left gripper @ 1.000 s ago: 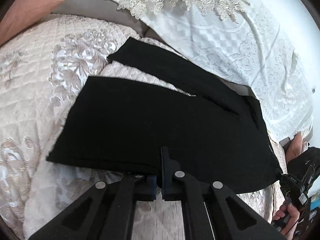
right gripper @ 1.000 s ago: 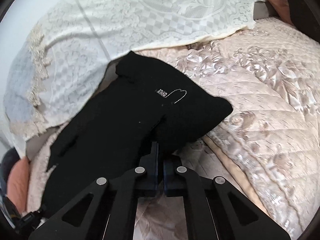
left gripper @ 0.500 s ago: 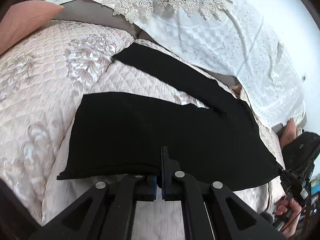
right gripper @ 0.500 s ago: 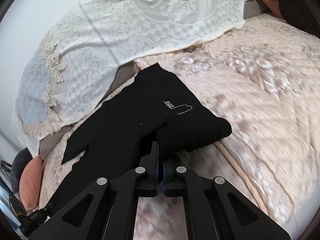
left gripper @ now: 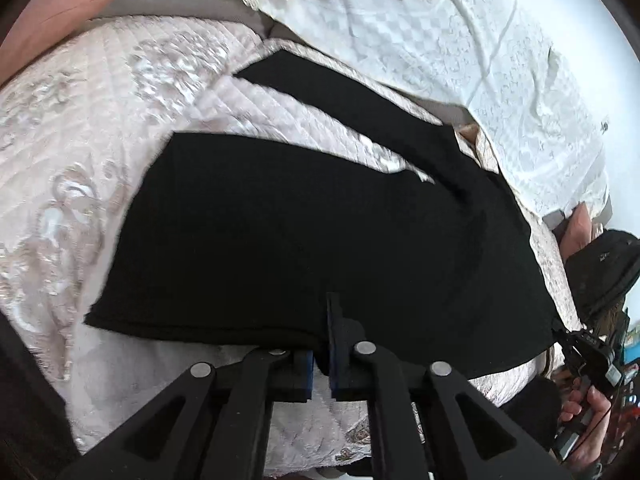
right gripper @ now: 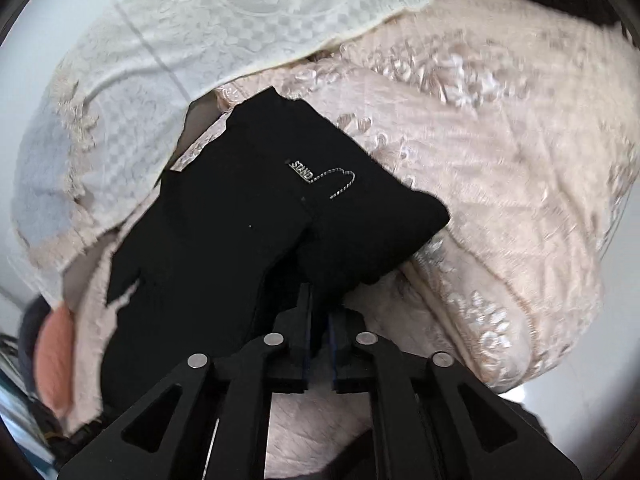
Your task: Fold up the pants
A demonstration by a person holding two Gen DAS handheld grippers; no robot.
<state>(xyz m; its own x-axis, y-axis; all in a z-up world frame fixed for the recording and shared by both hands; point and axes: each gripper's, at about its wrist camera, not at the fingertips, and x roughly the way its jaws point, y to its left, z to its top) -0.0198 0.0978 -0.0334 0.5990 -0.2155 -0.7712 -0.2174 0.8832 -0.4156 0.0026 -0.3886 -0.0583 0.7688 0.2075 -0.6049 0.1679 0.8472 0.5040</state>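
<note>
Left wrist view: left tool (left gripper: pixel 322 354) closed to a thin slit, pinching the near hem of the black pants (left gripper: pixel 320 240) at 6 o'clock; fabric disappears between the blue-edged pads; pants spread flat over the quilted bedspread (left gripper: pixel 100 140), one leg broad across the middle, the other leg a narrower strip running from 11 o'clock toward 3 o'clock, with a wedge of quilt showing between them; pink pillow (left gripper: pixel 52 12) at 10 o'clock on the bed's far corner; white lace cover (left gripper: pixel 460 48) from 12 to 2 o'clock, beside the far leg; right tool (left gripper: pixel 576 344) seen at 4 o'clock, its tip at the pants' corner, a hand (left gripper: pixel 588 404) gripping its handle just below.

Right wrist view: right tool (right gripper: pixel 318 338) nearly closed, clamped on the waist end of the pants (right gripper: pixel 224 216) at 6 o'clock; cloth bunches and rises over the fingers; small silver lettering and a stitched loop (right gripper: pixel 320 174) sit near centre; pants trail off toward 8 o'clock; quilted bedspread (right gripper: pixel 500 160) blurred from 1 to 4 o'clock; white lace cover (right gripper: pixel 200 20) from 9 to 12 o'clock.
</note>
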